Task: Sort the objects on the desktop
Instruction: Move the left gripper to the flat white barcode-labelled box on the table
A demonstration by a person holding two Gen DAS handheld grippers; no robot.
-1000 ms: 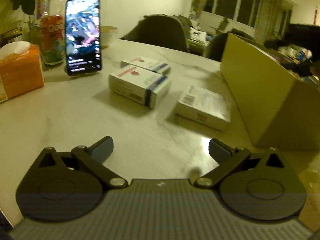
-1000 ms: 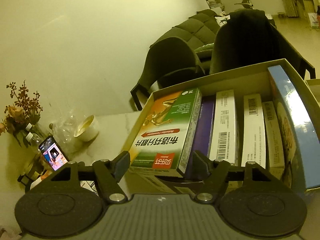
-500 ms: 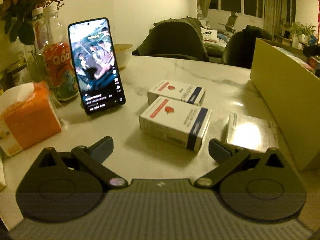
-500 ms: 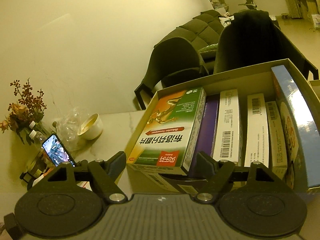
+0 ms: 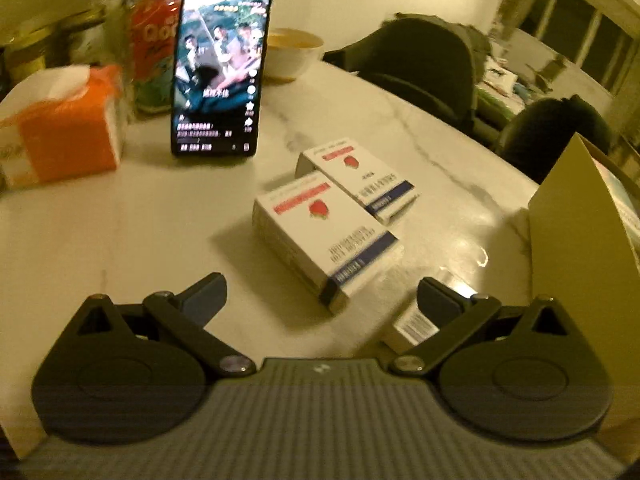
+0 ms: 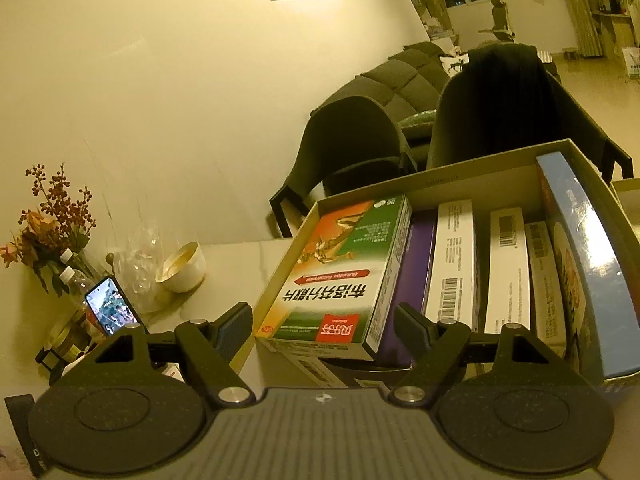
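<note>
In the left wrist view, two white medicine boxes with red strips lie on the marble table (image 5: 120, 240). The nearer one (image 5: 324, 236) is just ahead of my open left gripper (image 5: 320, 300), the other (image 5: 360, 184) behind it. A third white box (image 5: 412, 326) is partly hidden under my right-hand finger (image 5: 436, 300). In the right wrist view, a green-and-orange box (image 6: 344, 276) leans at the left end of the cardboard box (image 6: 480, 168), beside several upright boxes. My right gripper (image 6: 324, 328) stands open around its near end, with the pads clear of it.
A lit phone (image 5: 222, 68) stands upright at the back, with an orange tissue box (image 5: 64, 128), a drink bottle (image 5: 156, 52) and a bowl (image 5: 294, 52) around it. The cardboard box wall (image 5: 580, 240) rises at the right. Dark chairs (image 6: 352, 152) stand beyond the table.
The left gripper swung across the table, so the nearer white box now lies straight ahead of it. The right jaws widened off the green-and-orange box, which stays in the cardboard box.
</note>
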